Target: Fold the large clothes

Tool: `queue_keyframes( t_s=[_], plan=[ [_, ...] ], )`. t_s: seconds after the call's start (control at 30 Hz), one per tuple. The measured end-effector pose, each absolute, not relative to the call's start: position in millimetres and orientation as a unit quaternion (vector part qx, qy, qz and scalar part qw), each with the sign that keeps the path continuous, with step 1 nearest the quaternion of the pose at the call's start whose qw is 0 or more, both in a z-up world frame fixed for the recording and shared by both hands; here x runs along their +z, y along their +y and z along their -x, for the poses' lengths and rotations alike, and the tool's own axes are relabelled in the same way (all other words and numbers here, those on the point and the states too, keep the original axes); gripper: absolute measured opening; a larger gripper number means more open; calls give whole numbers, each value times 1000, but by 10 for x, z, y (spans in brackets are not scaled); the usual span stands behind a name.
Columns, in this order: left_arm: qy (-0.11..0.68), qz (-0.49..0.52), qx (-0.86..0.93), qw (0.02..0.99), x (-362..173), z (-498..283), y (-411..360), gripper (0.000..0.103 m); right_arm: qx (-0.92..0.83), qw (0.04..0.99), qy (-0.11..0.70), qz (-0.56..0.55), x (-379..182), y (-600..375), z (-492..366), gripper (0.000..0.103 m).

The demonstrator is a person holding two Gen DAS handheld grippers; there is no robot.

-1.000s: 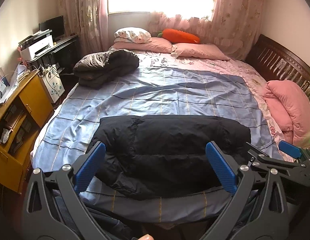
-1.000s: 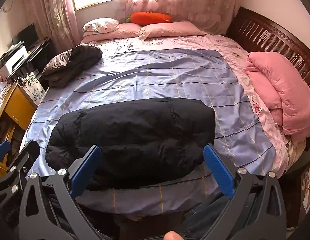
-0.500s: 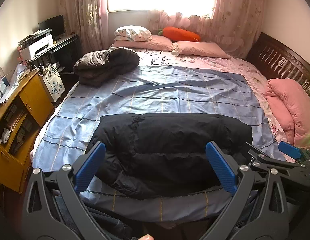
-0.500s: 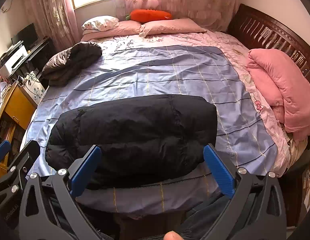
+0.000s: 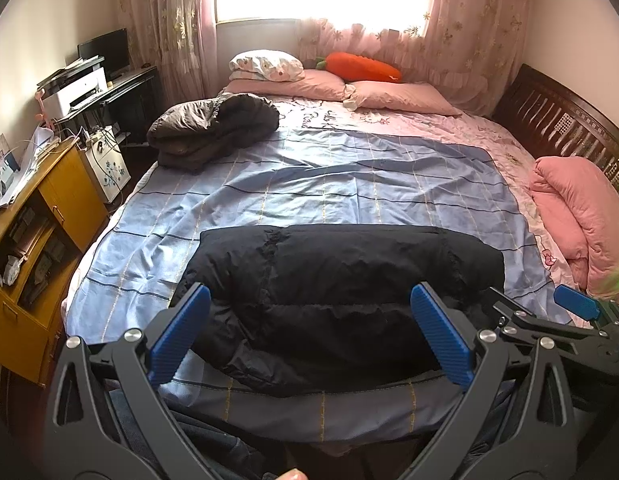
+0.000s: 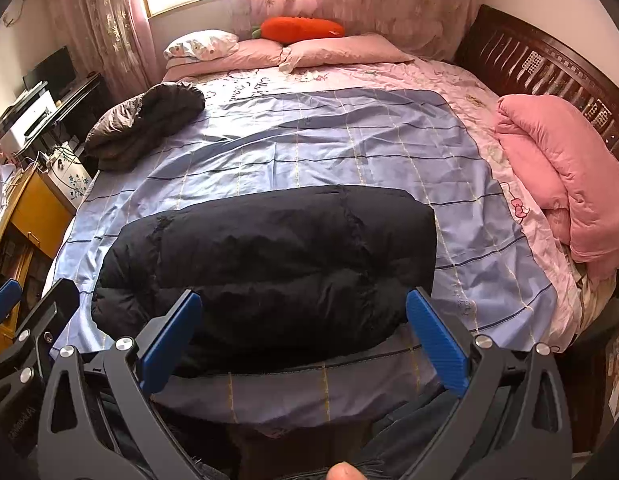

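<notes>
- A black puffer jacket (image 5: 341,304) is seen folded on the near part of the blue sheet (image 5: 309,184).
- Both the left gripper (image 5: 309,336) and right gripper (image 6: 301,340) are held above the sheet's near edge, fingers spread, nothing gripped.
- A dark jacket (image 5: 213,128) is bundled at the sheet's far left corner.

1. One folded black padded jacket (image 5: 341,304).
2. One bundled dark brown padded jacket (image 5: 213,130).
3. Two plain pink pillows (image 5: 401,96).
4. One white flowered pillow (image 5: 265,65).
5. One orange carrot-shaped cushion (image 5: 361,67).
6. One folded pink quilt (image 5: 577,212).

bed (image 5: 389,184) carries black jacket (image 5: 341,292), grey jacket (image 5: 213,132).
</notes>
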State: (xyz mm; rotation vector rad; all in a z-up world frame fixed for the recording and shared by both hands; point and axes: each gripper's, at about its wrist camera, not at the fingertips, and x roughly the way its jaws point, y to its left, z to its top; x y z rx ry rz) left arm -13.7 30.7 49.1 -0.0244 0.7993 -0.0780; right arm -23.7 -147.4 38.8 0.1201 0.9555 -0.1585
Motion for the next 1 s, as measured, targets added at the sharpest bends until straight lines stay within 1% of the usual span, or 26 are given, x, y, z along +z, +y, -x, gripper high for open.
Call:
queue_keyframes(
  t_s=[1.0],
  plan=[
    [391, 12, -42, 919, 461, 133, 321, 101, -77, 883, 460, -58, 363, -1453, 253, 102]
  ],
)
